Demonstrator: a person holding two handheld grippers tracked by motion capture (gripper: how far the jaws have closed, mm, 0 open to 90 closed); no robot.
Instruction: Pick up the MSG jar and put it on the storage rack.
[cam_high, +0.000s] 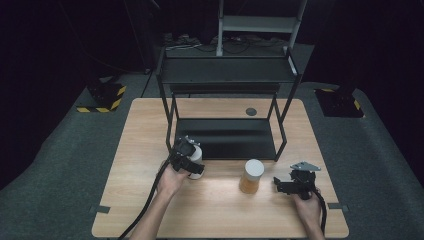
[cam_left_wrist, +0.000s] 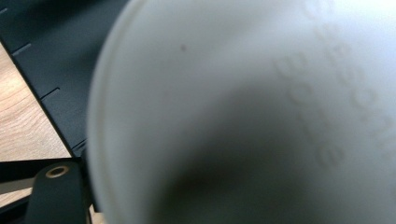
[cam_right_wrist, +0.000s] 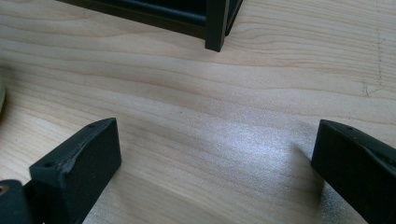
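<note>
A white container stands on the wooden table at the front left corner of the black rack. My left gripper is around it. In the left gripper view the container sits right up against the camera, with faint raised lettering on it, and my left jaw lies against its side. An amber jar with a white lid stands mid-table. To its right, my right gripper rests low over the wood and points toward the jar. Its jaws stand wide apart over bare table.
The black two-level rack has a low shelf and a top shelf; one of its legs stands just ahead of my right gripper. A grey cable port sits at the table's back. Cables trail off the front edge.
</note>
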